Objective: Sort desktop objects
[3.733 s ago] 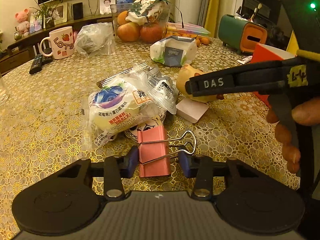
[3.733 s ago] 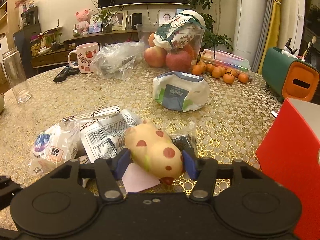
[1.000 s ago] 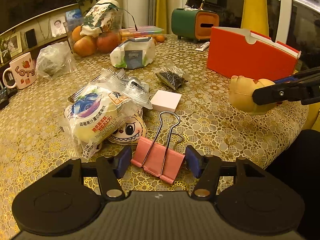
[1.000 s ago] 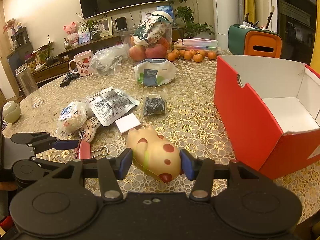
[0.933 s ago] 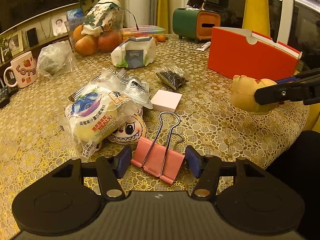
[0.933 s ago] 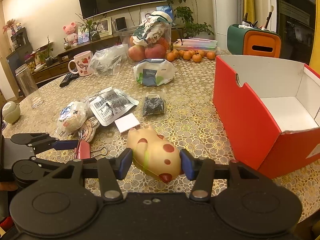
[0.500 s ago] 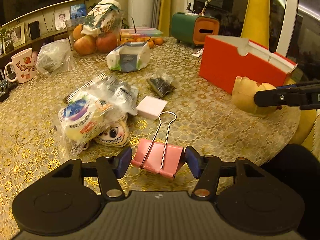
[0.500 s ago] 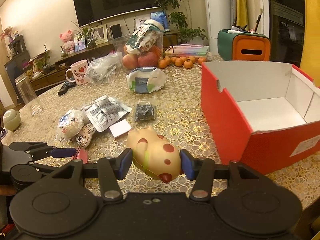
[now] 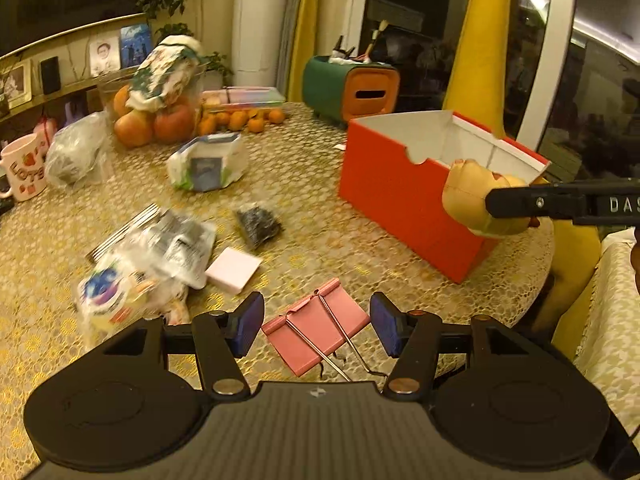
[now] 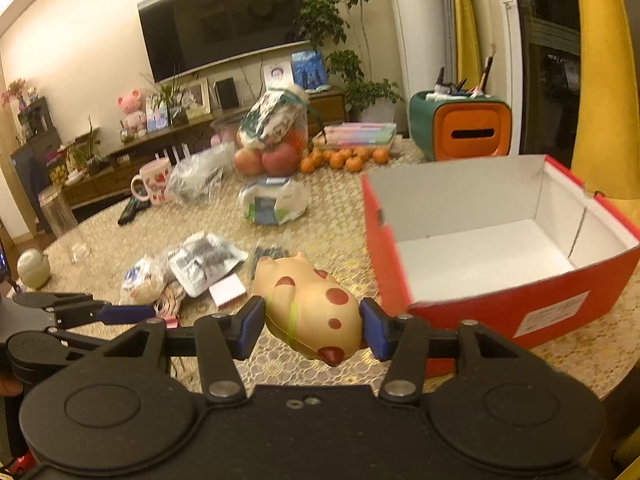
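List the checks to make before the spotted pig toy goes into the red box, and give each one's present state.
1. Spotted pig toy clamped in right gripper: ok.
2. Red box open on top: ok.
3. Toy above the box opening: not ok, it hangs beside the box.
4. Toy high enough to clear the rim: cannot tell.
5. Pink binder clip square in left gripper: not ok, it sits skewed.

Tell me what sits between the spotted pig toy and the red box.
Right wrist view: only bare gold tablecloth lies between the pig toy and the red box.
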